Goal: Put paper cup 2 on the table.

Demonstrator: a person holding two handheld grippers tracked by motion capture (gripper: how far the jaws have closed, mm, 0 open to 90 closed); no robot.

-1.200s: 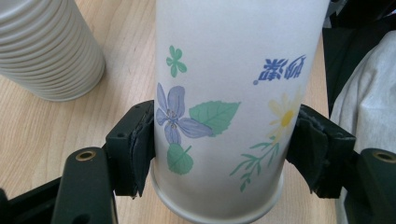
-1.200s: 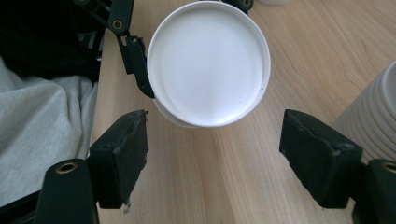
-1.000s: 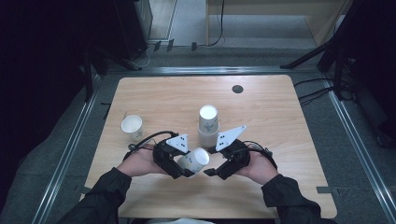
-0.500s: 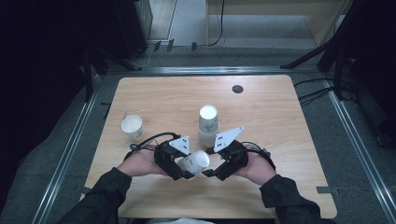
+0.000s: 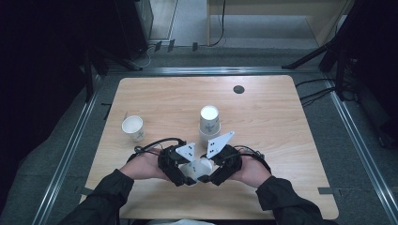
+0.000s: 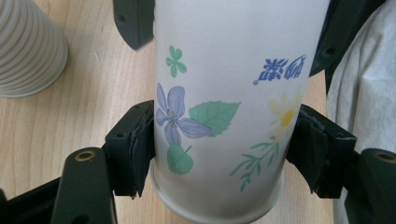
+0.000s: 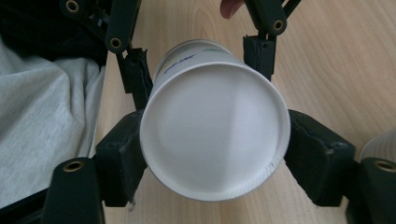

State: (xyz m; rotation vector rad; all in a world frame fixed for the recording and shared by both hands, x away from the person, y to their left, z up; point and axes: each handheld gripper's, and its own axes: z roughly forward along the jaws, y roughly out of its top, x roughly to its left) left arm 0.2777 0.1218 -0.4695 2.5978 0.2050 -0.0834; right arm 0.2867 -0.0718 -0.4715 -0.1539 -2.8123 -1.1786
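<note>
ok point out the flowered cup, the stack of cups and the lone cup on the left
flowered cup (image 6: 224, 121), left gripper view, on its printed side wall
stack of cups (image 5: 209, 121), high view, on the top cup's side
lone cup (image 5: 133, 127), high view, on its open mouth

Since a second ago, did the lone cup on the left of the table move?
No. The lone cup sits at the same spot by the table's left edge, just as far from the stack of cups.

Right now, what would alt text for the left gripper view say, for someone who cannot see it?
A white paper cup printed with flowers and leaves is clamped between the left gripper's two black jaws above a wooden table. The other gripper's black jaws flank the cup's far end. A ribbed stack of cups stands at upper left.
</note>
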